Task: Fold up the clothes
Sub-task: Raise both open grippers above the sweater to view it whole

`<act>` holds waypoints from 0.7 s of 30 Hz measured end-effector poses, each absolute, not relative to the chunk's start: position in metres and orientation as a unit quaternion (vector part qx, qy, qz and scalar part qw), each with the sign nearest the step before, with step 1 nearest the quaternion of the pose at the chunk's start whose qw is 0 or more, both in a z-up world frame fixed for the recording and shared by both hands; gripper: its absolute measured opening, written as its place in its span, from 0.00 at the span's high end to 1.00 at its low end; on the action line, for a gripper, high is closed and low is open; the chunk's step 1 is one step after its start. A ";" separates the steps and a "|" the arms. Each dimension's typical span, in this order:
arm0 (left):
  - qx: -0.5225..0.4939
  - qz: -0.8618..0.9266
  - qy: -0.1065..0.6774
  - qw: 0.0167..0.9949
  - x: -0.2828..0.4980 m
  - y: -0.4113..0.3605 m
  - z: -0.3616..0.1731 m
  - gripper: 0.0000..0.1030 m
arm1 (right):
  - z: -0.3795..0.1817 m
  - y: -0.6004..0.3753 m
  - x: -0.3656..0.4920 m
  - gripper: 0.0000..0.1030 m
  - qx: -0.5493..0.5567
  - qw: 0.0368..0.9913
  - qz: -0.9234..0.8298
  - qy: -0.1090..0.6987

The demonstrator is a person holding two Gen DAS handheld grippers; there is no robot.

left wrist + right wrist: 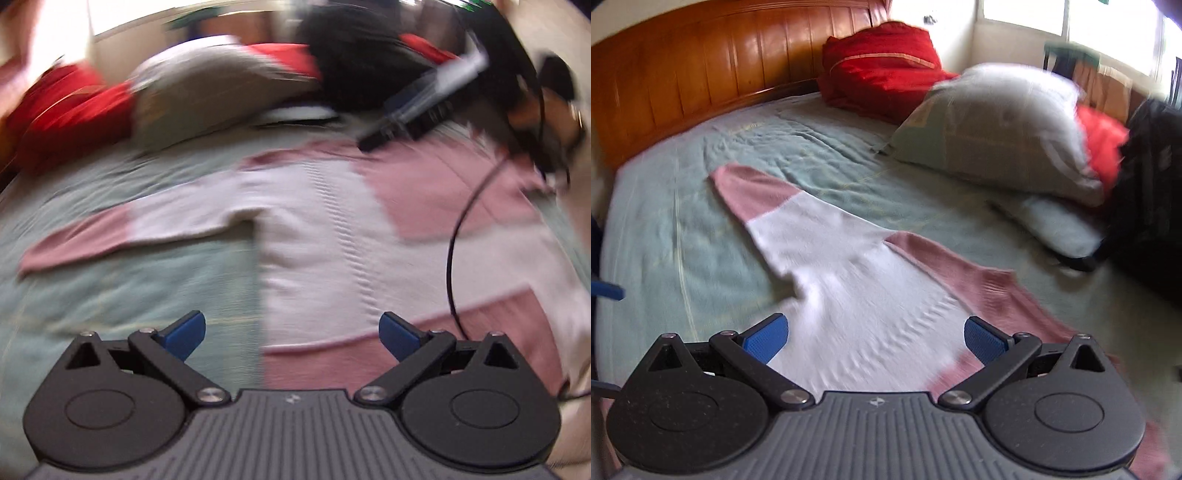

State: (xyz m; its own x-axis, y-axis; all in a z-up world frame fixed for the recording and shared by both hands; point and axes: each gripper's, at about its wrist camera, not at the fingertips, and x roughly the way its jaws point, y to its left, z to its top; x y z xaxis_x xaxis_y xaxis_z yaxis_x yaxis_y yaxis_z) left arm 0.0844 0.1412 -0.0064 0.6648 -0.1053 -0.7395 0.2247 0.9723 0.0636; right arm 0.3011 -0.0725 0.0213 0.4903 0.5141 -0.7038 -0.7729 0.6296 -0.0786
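Note:
A white and pink knit sweater lies spread flat on the pale green bedspread. One sleeve with a pink cuff reaches out to the left. My left gripper hovers open above the sweater's lower hem, nothing between its blue pads. In the right wrist view the same sweater runs away from me, its pink-tipped sleeve pointing toward the headboard. My right gripper stands open over the white body. The right gripper's body shows at the far side in the left wrist view, blurred.
A grey-white pillow and red pillows lie at the far side, with a wooden headboard behind. A dark garment sits at the right. A black cable hangs across the sweater. Bare bedspread surrounds the sleeve.

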 end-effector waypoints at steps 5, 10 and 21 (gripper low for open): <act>0.130 -0.129 0.396 0.900 0.086 0.093 -0.032 0.03 | 0.003 -0.152 0.257 0.00 -0.224 0.854 0.312 0.350; 0.103 -0.147 0.418 0.891 0.083 0.074 -0.061 0.03 | -0.040 -0.209 0.204 0.00 -0.188 0.845 0.317 0.388; 0.053 -0.063 0.392 0.916 0.034 0.059 -0.059 0.01 | -0.086 -0.252 0.121 0.00 -0.145 0.863 0.309 0.373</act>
